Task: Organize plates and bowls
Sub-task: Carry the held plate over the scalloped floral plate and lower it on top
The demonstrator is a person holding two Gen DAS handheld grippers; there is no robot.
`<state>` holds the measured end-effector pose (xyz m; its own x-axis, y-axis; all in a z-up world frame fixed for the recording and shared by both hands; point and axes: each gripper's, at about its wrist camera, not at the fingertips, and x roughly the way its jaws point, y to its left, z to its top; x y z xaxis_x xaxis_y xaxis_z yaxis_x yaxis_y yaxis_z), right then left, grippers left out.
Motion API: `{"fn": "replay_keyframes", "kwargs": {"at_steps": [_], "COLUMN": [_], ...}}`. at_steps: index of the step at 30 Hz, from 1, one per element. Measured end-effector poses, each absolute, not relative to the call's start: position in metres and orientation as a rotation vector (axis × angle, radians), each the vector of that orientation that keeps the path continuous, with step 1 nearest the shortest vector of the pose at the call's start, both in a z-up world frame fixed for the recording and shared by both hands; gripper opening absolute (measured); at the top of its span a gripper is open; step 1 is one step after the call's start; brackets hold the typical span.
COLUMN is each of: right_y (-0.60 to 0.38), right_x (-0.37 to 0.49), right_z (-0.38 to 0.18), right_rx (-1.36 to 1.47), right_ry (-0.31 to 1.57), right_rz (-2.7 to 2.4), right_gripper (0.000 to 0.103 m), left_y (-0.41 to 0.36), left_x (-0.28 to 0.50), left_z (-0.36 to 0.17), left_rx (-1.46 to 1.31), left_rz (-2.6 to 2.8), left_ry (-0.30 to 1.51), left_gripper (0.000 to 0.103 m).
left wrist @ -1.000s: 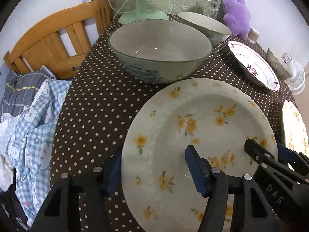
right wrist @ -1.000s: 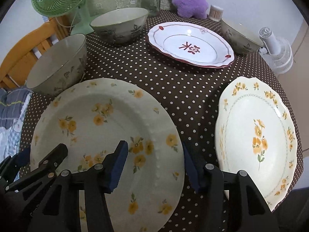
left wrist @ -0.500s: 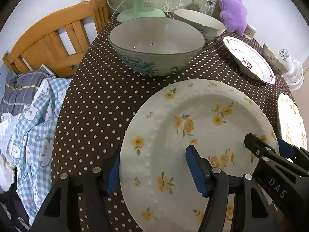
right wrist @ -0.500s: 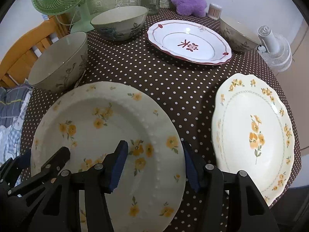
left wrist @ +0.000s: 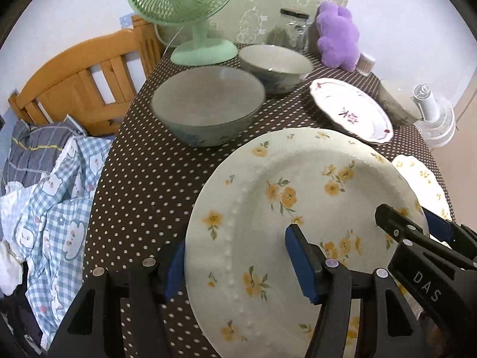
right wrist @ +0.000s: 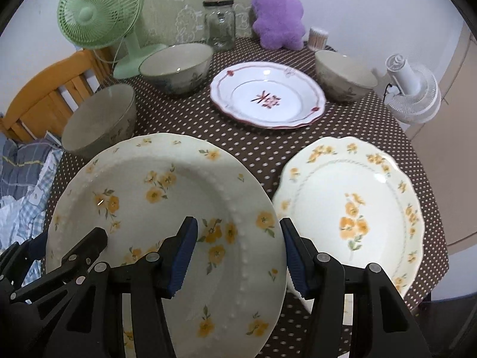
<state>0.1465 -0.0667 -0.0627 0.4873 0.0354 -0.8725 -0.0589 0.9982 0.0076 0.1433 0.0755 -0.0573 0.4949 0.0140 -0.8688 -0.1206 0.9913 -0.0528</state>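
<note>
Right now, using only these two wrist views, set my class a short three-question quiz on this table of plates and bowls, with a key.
1. How many bowls stand on the dotted tablecloth?
2. True or false: only one tool holds the beaded-rim plate.
3. In the right wrist view, what stands just right of the glass jar? A) a purple plush toy B) a kettle C) a cup

Key
1. Three: the left bowl, the back bowl and the right bowl.
2. False: the left tool and the right tool each clamp one side of its rim.
3. A
</note>
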Motion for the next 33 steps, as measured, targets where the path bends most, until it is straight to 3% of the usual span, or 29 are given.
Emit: {"fn": "replay_keyframes", "kwargs": {"at_steps": [33], "right_y": [-0.262], "right_x": [0.159], "right_z": [-0.058], "right_rx": [0.042], "right_ry": [1.069], "right_rz": [-0.074], "right_gripper": [0.06], "left_y": [-0.115], "left_x": [0.175], "left_z": [-0.058], "left_rx": [-0.064], "left_rz": [-0.05], "left_ry": [1.076], "left_gripper": [0.063]}}
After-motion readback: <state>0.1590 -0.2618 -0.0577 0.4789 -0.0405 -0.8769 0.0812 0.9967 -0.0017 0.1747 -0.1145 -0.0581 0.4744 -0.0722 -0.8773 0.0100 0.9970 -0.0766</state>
